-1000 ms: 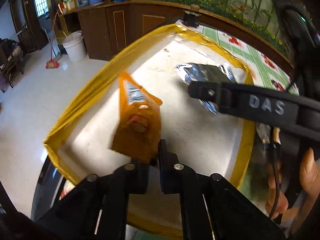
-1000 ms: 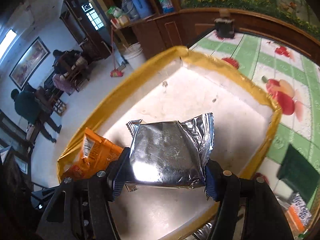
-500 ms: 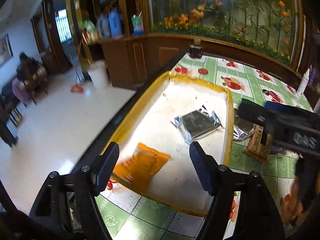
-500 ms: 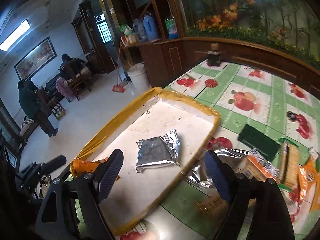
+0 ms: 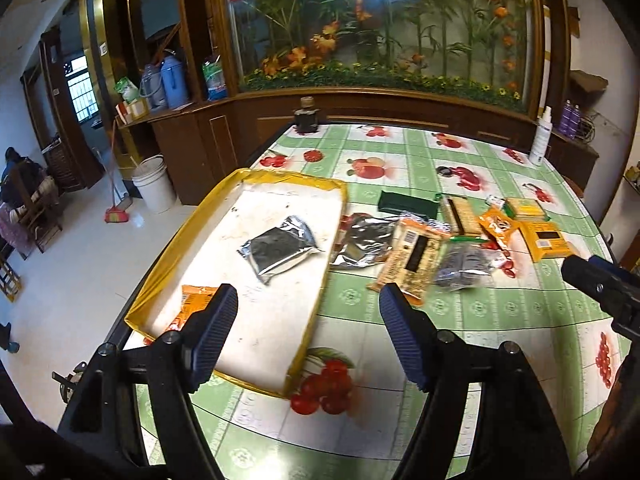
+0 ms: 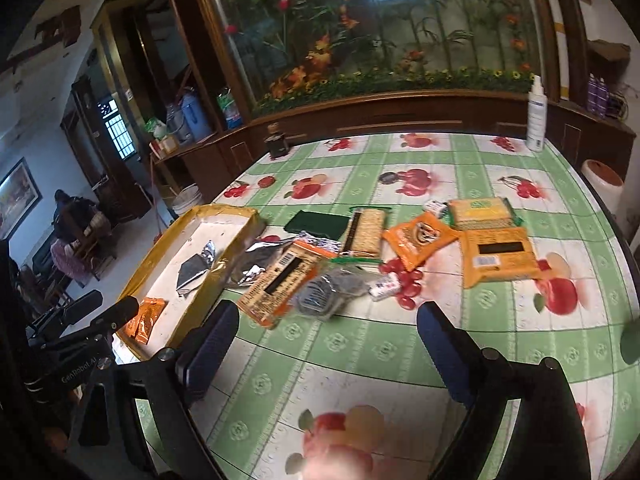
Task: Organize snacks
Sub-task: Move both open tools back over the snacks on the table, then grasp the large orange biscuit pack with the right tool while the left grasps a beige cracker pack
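Both tools are wide apart and hold nothing: the left tool (image 5: 308,320) is above the yellow tray (image 5: 168,240), the right tool (image 6: 328,340) over the table (image 6: 360,360) beside it. Inside the tray lie a silver packet (image 5: 280,252) and an orange packet (image 5: 192,300). The other snacks (image 6: 400,248) lie on the table right of the tray.

A long glass-fronted display (image 5: 384,24) of bamboo and orange flowers fills the far wall above dark wooden cabinets (image 5: 208,148). The pale tiled floor (image 5: 76,264) shines (a white bucket (image 5: 154,184) stands on it), with a barred window (image 5: 82,88) and what seems a seated person (image 6: 76,224) beyond.
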Demonstrator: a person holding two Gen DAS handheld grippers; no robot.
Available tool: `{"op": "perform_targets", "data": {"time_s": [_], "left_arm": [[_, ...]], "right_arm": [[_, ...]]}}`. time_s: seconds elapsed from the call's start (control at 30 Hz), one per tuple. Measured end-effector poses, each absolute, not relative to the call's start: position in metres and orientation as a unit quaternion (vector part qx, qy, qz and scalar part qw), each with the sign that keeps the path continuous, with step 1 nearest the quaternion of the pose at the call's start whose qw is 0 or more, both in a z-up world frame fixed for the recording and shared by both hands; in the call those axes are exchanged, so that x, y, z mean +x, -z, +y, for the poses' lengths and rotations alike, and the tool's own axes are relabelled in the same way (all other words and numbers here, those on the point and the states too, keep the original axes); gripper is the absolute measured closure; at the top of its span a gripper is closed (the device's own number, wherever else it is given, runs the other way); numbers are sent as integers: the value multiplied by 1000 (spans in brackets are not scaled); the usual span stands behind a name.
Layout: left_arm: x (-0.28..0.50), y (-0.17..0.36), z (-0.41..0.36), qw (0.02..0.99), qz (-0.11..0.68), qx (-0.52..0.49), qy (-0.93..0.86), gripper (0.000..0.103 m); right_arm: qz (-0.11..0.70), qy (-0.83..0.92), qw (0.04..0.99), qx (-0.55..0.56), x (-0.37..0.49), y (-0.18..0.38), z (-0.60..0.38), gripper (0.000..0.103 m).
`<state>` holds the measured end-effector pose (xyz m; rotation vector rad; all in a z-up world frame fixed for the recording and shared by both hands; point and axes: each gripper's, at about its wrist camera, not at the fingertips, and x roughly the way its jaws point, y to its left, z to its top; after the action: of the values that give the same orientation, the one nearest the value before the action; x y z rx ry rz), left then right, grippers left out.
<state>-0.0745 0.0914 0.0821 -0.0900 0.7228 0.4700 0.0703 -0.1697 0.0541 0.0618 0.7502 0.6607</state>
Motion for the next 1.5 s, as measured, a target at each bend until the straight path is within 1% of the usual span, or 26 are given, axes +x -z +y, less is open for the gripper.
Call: {"op": "perform_targets", "data": {"time_s": [0.2,0.53,0.87,0.93,1.13,1.43,1.5], "left_arm": [[-70,-81,81,909,353,-41,-217,30],[-65,-51,77,909,378,-65,-162,30],[-17,-32,45,904,411,-51,-103,30],[-4,-26,44,901,422,-48,-93,30],[32,-2,53,887,448,-47,-96,30],[68,11,74,881,462,-48,-92,30],[74,14,76,879,466,-47,-88,30]], "right_arm": [[374,-292,879,46,68,-40,-211,11],[388,-277,878,46,71,-19,-231,11],[385,-275,880,43,84,-13,-241,13],[389,-269,880,48,94,-10,-247,15],[417,-238,874,76,144,5,-267,15],[452,-195,869,53,231,36,-249,13],[459,-192,866,48,248,42,-244,14]]}}
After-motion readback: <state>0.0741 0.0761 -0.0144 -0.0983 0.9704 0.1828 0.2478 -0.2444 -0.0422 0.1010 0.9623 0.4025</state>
